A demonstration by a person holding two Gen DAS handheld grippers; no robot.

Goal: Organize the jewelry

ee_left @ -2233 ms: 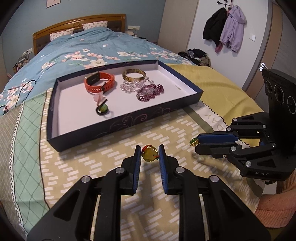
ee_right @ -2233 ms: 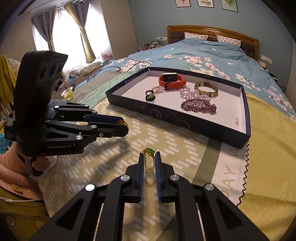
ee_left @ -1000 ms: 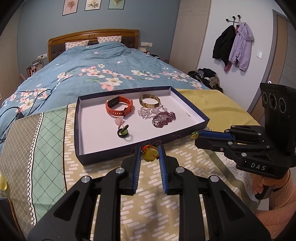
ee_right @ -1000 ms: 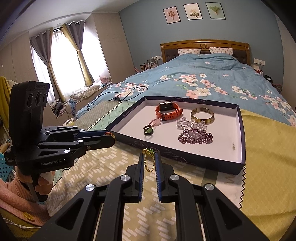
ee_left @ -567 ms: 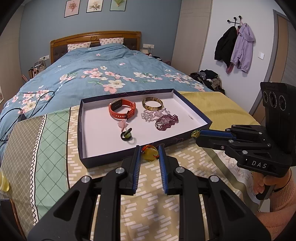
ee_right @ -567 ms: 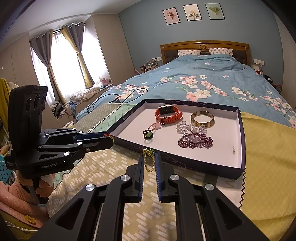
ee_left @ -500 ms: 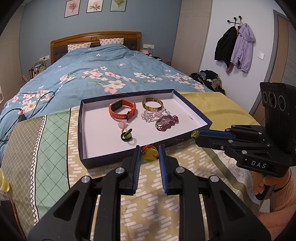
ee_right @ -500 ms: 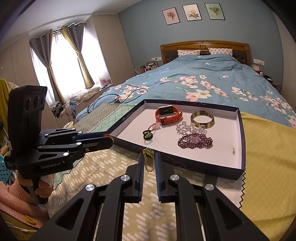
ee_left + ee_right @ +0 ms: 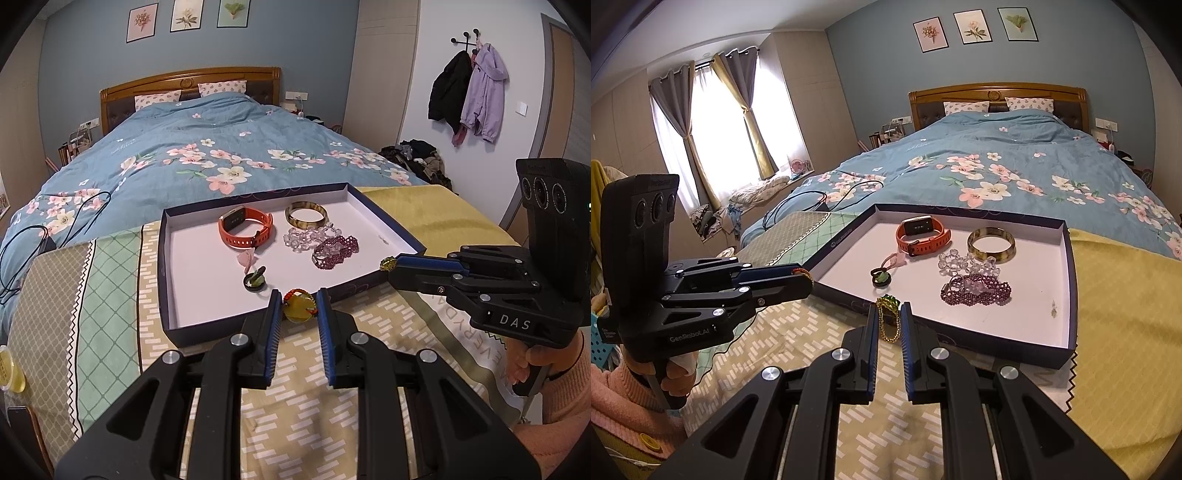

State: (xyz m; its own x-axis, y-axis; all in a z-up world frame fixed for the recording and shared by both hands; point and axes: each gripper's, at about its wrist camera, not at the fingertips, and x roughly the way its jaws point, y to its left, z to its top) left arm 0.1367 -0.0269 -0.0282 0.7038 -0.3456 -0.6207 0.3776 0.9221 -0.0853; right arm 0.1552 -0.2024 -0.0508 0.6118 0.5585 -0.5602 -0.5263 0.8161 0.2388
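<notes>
A dark blue tray [image 9: 168, 266] with a white floor lies on a patterned cloth at the foot of the bed. In it are an orange watch [image 9: 245, 230], an amber bangle [image 9: 306, 218], clear beads [image 9: 308, 236], purple beads [image 9: 334, 253] and a small green pendant [image 9: 255, 282]. My left gripper [image 9: 298, 306] is shut on a yellow pendant with red cord [image 9: 297, 308], held above the tray's near wall. My right gripper [image 9: 889, 317] is shut on a gold chain with a green stone [image 9: 888, 325], also near the tray's near wall [image 9: 960, 334].
The blue floral bedspread [image 9: 192, 155] stretches behind the tray. A yellow cloth [image 9: 1126, 332] lies to the right. Black cables [image 9: 22, 240] lie on the bed at the left. Coats [image 9: 469, 92] hang on the far wall.
Both grippers have lifted away from the cloth with their pieces and tilted up; over the last half second they have barely moved.
</notes>
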